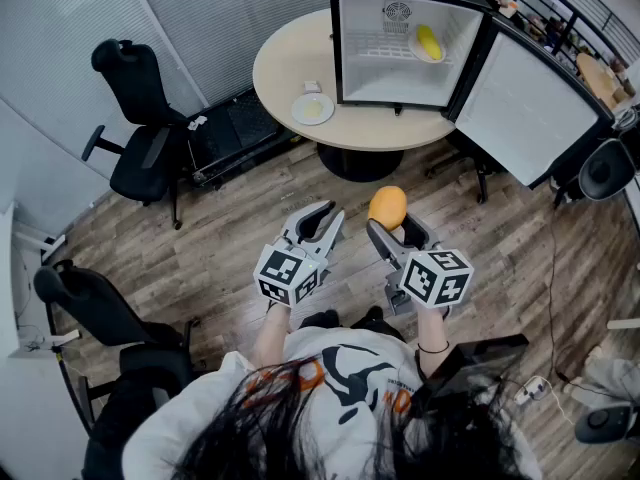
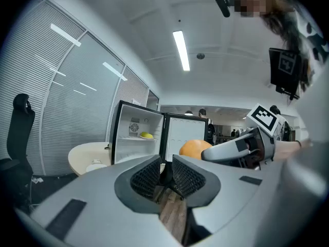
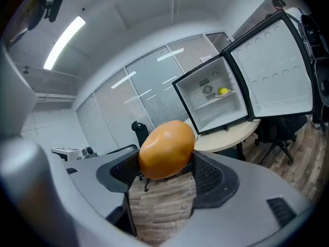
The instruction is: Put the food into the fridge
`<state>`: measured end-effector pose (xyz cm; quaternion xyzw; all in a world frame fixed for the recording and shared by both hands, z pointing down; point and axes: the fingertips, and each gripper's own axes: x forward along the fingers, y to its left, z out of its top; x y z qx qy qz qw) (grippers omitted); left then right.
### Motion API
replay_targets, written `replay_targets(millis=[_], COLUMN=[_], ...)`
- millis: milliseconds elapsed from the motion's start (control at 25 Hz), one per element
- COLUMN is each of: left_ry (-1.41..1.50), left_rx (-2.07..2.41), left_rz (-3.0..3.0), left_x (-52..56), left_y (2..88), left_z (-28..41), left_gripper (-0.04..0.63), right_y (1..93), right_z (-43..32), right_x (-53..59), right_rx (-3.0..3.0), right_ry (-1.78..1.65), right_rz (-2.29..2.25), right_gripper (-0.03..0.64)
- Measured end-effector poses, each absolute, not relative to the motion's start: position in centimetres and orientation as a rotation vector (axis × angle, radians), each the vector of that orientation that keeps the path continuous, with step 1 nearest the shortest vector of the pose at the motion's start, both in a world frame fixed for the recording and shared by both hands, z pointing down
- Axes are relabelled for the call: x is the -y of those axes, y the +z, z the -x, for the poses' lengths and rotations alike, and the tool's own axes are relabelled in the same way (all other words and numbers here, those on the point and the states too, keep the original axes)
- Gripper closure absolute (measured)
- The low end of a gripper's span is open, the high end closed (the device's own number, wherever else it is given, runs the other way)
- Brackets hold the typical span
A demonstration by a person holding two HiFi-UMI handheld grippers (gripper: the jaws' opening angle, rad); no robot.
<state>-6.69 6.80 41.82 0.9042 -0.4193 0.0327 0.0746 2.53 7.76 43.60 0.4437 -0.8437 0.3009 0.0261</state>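
My right gripper [image 1: 392,224] is shut on a round orange fruit [image 1: 387,207], held over the wooden floor a little short of the round table [image 1: 290,63]. In the right gripper view the fruit [image 3: 167,148] sits between both pads of that gripper [image 3: 167,162]. My left gripper [image 1: 333,218] is beside it on the left; its jaws [image 2: 165,171] are nearly together with nothing between them. A small fridge [image 1: 400,48] stands on the table with its door [image 1: 525,108] swung wide to the right. A yellow fruit [image 1: 428,41] lies on its shelf.
A white plate [image 1: 312,108] with a pale piece of food sits on the table left of the fridge. Black office chairs stand at the left [image 1: 140,118] and lower left [image 1: 95,313], another [image 1: 605,168] at the right past the door. Cables lie on the floor at the lower right.
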Motion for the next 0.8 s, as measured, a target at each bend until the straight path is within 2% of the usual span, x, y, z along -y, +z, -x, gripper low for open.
replay_targets(millis=[800], left_ry=[0.117], left_rx=[1.283], left_rz=[-2.686], left_x=[-5.2], left_y=[42.7], left_z=[1.7], left_gripper=[0.518], right_y=[44.6], right_z=[-7.7], right_x=[-6.1], right_rx=[2.605], right_ry=[0.968], right_rz=[-1.353], right_gripper=[0.290])
